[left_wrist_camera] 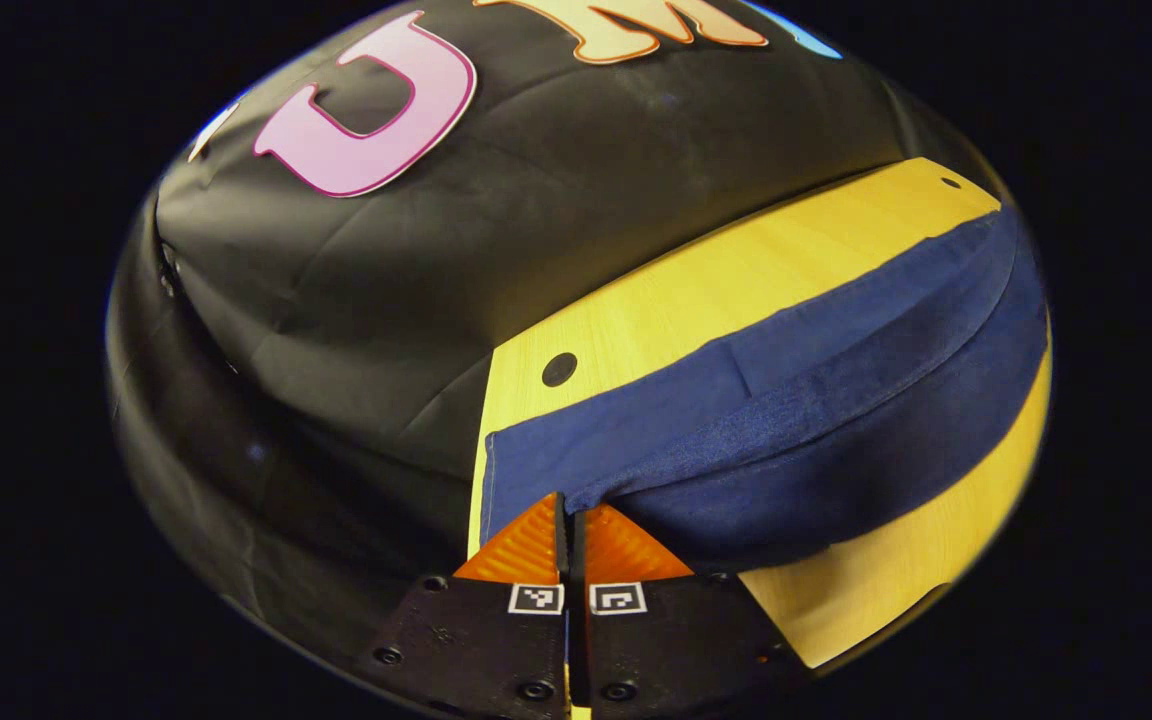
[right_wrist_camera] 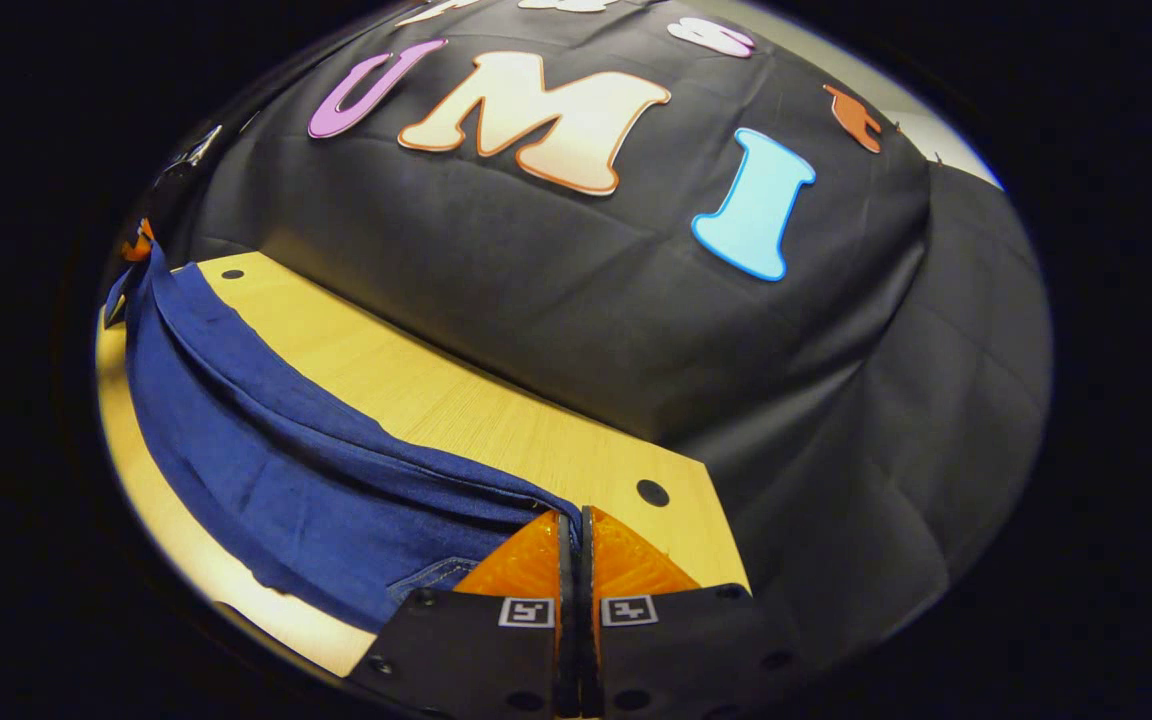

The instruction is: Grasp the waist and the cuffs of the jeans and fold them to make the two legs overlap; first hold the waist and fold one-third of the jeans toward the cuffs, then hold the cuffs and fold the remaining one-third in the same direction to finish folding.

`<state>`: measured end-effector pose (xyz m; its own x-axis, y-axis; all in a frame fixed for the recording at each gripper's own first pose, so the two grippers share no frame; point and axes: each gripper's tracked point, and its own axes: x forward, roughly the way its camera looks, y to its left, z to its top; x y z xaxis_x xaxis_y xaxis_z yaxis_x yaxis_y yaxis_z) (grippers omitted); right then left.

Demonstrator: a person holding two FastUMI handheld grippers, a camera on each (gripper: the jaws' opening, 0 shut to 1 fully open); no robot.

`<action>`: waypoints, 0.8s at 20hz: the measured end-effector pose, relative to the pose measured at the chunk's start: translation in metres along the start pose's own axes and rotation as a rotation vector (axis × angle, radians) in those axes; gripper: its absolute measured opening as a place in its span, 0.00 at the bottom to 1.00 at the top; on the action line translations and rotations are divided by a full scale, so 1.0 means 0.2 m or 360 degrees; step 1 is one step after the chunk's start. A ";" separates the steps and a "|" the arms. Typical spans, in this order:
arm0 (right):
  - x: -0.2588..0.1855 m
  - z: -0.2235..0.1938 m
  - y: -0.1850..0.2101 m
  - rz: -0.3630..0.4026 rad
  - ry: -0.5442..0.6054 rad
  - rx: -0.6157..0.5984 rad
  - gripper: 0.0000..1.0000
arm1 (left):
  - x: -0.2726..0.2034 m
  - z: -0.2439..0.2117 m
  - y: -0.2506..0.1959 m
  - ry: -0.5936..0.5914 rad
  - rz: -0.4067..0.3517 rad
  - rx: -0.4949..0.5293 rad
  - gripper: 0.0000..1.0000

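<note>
One pair of jeans (left_wrist_camera: 786, 420), lifted along one edge and sagging over a light wood counter (left_wrist_camera: 696, 290). Two hand-held grippers: left hand-held gripper (left_wrist_camera: 571, 510) and right hand-held gripper (right_wrist_camera: 573, 525) both pinched closed on denim. Black cloth wall (right_wrist_camera: 576, 270) behind.

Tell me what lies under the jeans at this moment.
The jeans lie on a light wooden table, bare wood showing on both long sides. Both grippers, left and right, pinch the cloth's ends. Whatever sits beneath the raised fold is covered.
</note>
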<state>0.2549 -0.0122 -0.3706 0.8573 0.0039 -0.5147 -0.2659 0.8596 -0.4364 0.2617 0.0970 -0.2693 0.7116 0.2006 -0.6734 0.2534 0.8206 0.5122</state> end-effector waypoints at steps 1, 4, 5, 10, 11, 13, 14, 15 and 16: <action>0.06 -0.01 0.02 0.0013 0.0004 -0.0009 0.02 | 0.05 0.02 -0.01 0.0007 0.0004 -0.0001 0.00; 0.24 -0.09 0.07 0.0042 0.0049 0.0013 0.02 | 0.22 0.05 -0.06 0.0038 0.0020 0.0012 0.00; 0.28 -0.12 0.09 0.0047 0.0069 0.0023 0.02 | 0.26 0.04 -0.09 0.0058 0.0021 0.0013 0.00; 0.36 -0.12 0.06 0.0032 0.0065 0.0092 0.43 | 0.34 0.06 -0.17 0.0020 -0.0012 -0.0124 0.33; 0.34 -0.10 0.04 0.0035 0.0059 0.0124 0.62 | 0.39 0.08 -0.16 -0.0020 -0.0003 -0.0158 0.67; 0.31 -0.07 -0.06 -0.0028 0.0038 0.0209 1.00 | 0.28 0.18 -0.14 -0.0135 0.0025 -0.0221 0.94; 0.27 -0.06 -0.13 -0.0073 0.0019 0.0284 1.00 | 0.26 0.22 -0.13 -0.0190 0.0033 -0.0257 0.94; 0.23 -0.05 -0.19 -0.0115 0.0009 0.0363 1.00 | 0.21 0.26 -0.14 -0.0252 0.0022 -0.0294 0.94; 0.18 -0.07 -0.26 -0.0166 0.0009 0.0451 1.00 | 0.15 0.32 -0.15 -0.0318 -0.0004 -0.0343 0.94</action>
<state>0.2941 -0.0637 -0.3768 0.8710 -0.0940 -0.4822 -0.0424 0.9635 -0.2643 0.3175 0.0454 -0.2715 0.8314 0.1064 -0.5454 0.1255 0.9201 0.3709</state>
